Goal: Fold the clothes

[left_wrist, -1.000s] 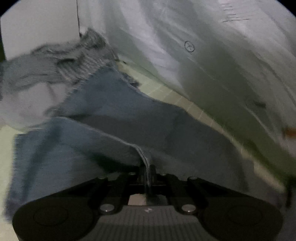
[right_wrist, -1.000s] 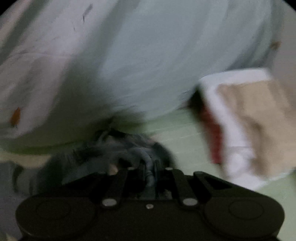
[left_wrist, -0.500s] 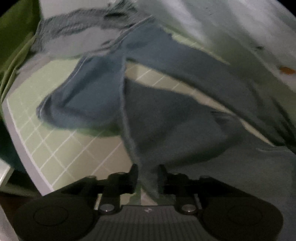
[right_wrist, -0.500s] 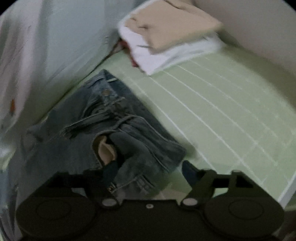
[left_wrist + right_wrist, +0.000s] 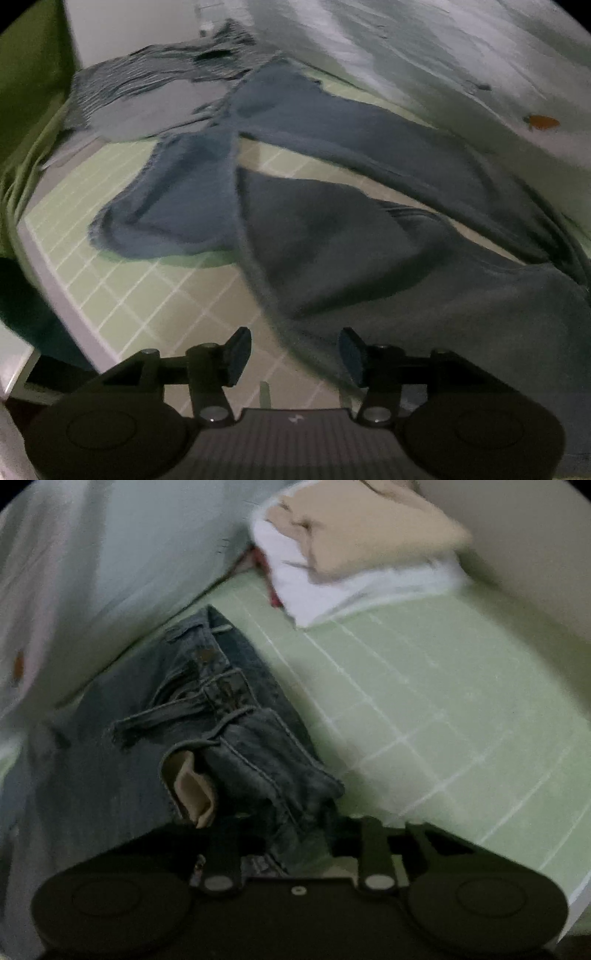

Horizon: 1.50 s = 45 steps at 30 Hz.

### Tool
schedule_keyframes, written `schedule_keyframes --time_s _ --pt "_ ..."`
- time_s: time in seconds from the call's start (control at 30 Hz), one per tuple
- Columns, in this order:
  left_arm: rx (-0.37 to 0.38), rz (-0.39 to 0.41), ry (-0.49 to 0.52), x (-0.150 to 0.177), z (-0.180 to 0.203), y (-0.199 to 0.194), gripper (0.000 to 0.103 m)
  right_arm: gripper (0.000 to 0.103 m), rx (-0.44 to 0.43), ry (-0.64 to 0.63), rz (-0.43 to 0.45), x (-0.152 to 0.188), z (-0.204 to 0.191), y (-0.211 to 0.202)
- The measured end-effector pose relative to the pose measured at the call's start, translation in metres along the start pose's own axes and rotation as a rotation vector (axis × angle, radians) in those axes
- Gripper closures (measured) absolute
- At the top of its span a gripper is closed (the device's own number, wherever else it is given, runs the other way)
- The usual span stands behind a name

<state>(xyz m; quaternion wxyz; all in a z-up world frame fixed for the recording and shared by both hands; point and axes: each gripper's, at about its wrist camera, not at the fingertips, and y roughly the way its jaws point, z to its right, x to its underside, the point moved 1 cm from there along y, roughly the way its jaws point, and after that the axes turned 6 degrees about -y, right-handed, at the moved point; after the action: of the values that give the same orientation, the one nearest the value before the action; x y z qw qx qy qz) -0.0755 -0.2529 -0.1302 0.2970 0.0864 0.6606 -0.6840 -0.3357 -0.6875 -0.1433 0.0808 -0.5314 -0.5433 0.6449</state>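
Blue jeans (image 5: pixel 332 236) lie spread on a green gridded mat (image 5: pixel 122 295), the legs running toward the far left. My left gripper (image 5: pixel 295 350) is open and empty just above the near edge of a leg. In the right wrist view the waistband end of the jeans (image 5: pixel 236 746) lies crumpled, with a pocket lining turned out. My right gripper (image 5: pixel 295 838) is open over the waistband; its fingertips are hidden behind the denim.
A grey striped garment (image 5: pixel 147 88) lies past the leg ends. A folded stack of beige and white clothes (image 5: pixel 354 546) sits at the mat's far corner. A pale sheet (image 5: pixel 443 55) hangs along the far side. The mat's edge (image 5: pixel 55 280) is at left.
Both grippers have let go of the jeans and opened. The jeans dropped from held up to lying flat on the mat. Both grippers have drawn back a little.
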Motion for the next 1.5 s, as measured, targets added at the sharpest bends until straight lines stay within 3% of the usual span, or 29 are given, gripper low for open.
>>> schedule_keyframes --time_s 0.17,0.27,0.33,0.4,0.67,0.8,1.0,1.1,1.2,1.23,1.3,1.4,1.43,1.5 --pt "-0.019 0.01 -0.086 -0.007 -0.04 -0.005 0.036 0.077 0.224 0.056 0.02 -0.011 0.024 -0.001" --pt "-0.03 0.008 -0.128 -0.015 -0.064 -0.005 0.035 0.055 0.272 0.016 0.02 -0.012 0.007 -0.005" --pt "-0.03 0.016 -0.15 -0.021 -0.078 -0.004 0.031 0.014 0.285 -0.041 0.04 -0.009 -0.012 -0.011" --pt "-0.035 0.019 -0.161 -0.029 -0.089 0.0 0.03 0.003 0.296 -0.081 0.07 -0.003 -0.034 -0.018" --pt "0.001 -0.053 -0.087 -0.084 -0.11 0.046 0.012 0.0 0.244 -0.127 0.031 0.028 -0.138 -0.022" --pt "0.027 -0.103 -0.028 -0.115 -0.107 0.073 0.009 0.0 0.125 -0.121 -0.034 0.049 -0.191 -0.017" --pt "0.07 -0.17 0.062 -0.158 -0.093 0.118 0.007 0.0 0.088 -0.074 -0.092 0.078 -0.248 -0.018" --pt "0.089 -0.188 0.098 -0.178 -0.085 0.137 0.007 0.0 0.112 -0.068 -0.088 0.089 -0.266 -0.025" --pt "0.076 -0.207 0.143 -0.194 -0.076 0.153 0.015 0.0 0.147 -0.081 -0.091 0.098 -0.28 -0.032" --pt "0.061 -0.213 0.147 -0.198 -0.074 0.158 0.026 0.0 0.157 -0.079 -0.088 0.1 -0.283 -0.036" --pt "0.038 -0.222 0.132 -0.203 -0.074 0.163 0.036 0.0 0.166 -0.067 -0.078 0.104 -0.287 -0.042" --pt "0.015 -0.196 0.102 -0.207 -0.079 0.163 0.066 0.0 0.171 -0.051 -0.067 0.11 -0.292 -0.049" --pt "0.022 -0.186 0.092 -0.209 -0.08 0.162 0.085 0.0 0.175 -0.05 -0.067 0.111 -0.293 -0.05" --pt "0.073 -0.168 0.059 -0.215 -0.083 0.158 0.095 0.0 0.192 -0.047 -0.056 0.112 -0.294 -0.05"
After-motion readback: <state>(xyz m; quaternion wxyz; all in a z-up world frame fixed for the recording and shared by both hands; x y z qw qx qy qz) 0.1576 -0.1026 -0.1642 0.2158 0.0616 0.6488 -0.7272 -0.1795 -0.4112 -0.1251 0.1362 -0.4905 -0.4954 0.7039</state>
